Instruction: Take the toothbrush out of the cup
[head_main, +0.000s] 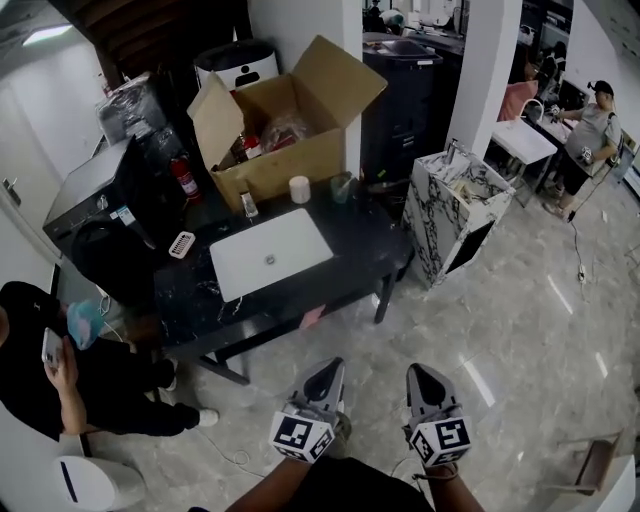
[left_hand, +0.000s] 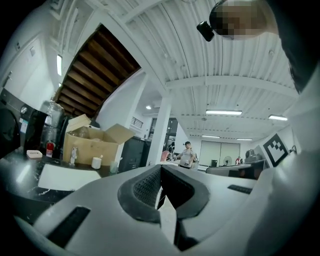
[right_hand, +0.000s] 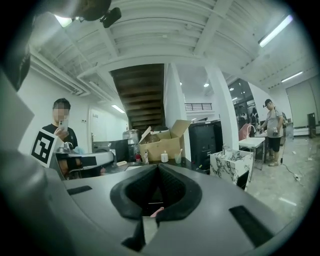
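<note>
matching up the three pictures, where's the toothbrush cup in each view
Head view: cup on the table, right of the white cup.
Left gripper view: cup small, left of centre.
Right gripper view: cup at centre, above the jaws.
Shared landmark: the open cardboard box behind it.

Ahead of the left gripper (head_main: 329, 370) and right gripper (head_main: 418, 373), bare floor (head_main: 490, 330) runs open to the black table's (head_main: 370, 245) near edge. Past that edge the white basin (head_main: 270, 252) lies low and flat, with free air above it. The cup (head_main: 342, 187) stands beyond the basin. A cardboard box (head_main: 290, 160) walls off the space close behind it, and a white container (head_main: 299, 189) stands near its left, apart. A marble cabinet (head_main: 445, 225) blocks the way forward-right. A seated person (head_main: 80, 385) fills the left.
</note>
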